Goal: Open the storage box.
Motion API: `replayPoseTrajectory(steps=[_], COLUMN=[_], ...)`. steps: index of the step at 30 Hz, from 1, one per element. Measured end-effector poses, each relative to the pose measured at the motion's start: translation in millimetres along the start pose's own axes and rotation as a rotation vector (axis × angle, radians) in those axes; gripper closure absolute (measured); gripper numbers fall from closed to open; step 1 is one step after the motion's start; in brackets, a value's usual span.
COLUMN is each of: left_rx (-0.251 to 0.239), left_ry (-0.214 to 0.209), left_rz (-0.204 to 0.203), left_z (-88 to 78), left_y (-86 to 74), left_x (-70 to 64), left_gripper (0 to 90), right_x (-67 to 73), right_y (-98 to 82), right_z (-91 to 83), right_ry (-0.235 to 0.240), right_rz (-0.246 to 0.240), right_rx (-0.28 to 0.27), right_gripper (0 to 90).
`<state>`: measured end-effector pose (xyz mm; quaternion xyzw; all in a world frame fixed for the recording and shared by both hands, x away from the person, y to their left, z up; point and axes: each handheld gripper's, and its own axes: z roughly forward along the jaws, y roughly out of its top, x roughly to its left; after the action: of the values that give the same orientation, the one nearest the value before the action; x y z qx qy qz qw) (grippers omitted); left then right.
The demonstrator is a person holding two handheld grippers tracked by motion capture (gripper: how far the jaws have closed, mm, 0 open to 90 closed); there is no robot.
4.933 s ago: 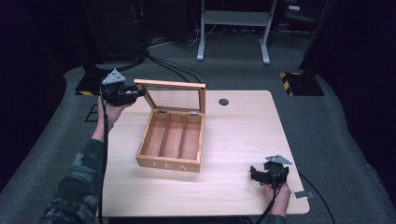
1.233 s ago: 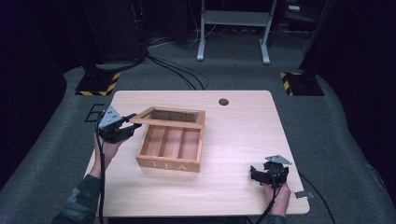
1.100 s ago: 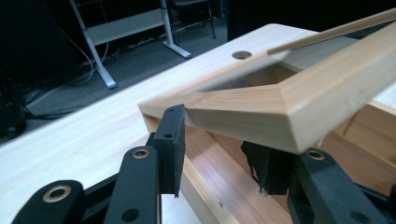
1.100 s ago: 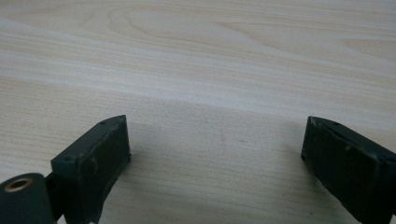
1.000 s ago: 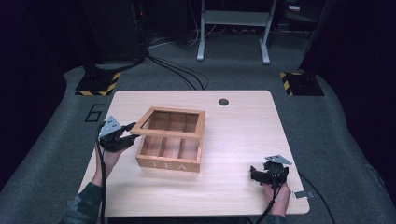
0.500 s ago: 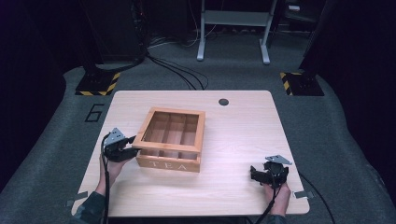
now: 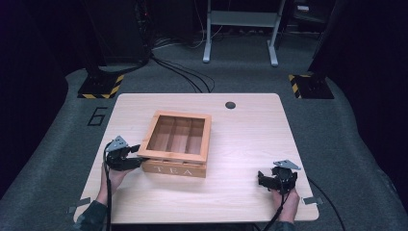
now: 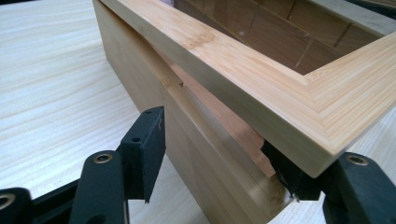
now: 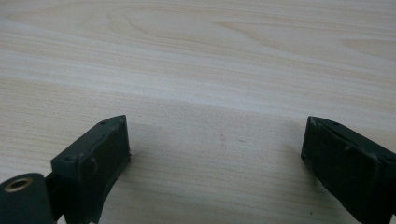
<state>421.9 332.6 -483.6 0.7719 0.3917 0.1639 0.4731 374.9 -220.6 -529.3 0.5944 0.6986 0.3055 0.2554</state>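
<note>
Wooden tea box (image 7: 179,144) sits mid-table (image 7: 250,130), its framed lid (image 8: 261,79) nearly down, "TEA" lettered on the front. I hold my left gripper (image 7: 136,157) low and level at the box's front left corner; its jaws have just been opening and straddle the lid's corner without pressing it. My right gripper (image 7: 263,179) rests on the table near the right edge, jaws wide apart.

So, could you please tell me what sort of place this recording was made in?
Probably a lab or studio set up for recording, not a home: a lone table on grey carpet, cables trailing over the floor, hazard-striped stand bases and a metal frame against a dark surround.
</note>
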Motion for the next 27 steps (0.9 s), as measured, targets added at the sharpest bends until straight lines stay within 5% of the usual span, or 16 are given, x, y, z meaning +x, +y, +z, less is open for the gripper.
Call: replayPoseTrajectory(steps=[10, 14, 15, 24, 27], left_rx=[0.017, 0.070, 0.100, 0.115, 0.138], left_ry=[-0.016, -0.034, -0.033, -0.006, 0.036], left_rz=[-0.021, 0.012, 0.030, -0.044, -0.038], left_z=[-11.5, -17.3, -17.7, -31.9, -37.7], left_y=[0.5, -4.1, -8.1, -54.0, -68.8], left_x=[4.2, 1.4, -0.1, 0.9, -3.3], left_gripper=[23.0, 15.4, 15.4, 10.0, 9.8], right_x=[0.1, -0.1, 0.1, 0.2, 0.4], right_y=[0.1, 0.0, 0.1, 0.0, -0.1], right_z=[0.0, 0.0, 0.0, 0.0, 0.0], right_ry=[-0.001, 0.000, -0.001, -0.002, -0.003], right_rz=[0.002, -0.001, 0.002, 0.002, 0.003], right_rx=[-0.001, 0.001, -0.001, -0.002, -0.004], right_gripper=[7.2, 7.2, 7.2, 7.5, 7.5])
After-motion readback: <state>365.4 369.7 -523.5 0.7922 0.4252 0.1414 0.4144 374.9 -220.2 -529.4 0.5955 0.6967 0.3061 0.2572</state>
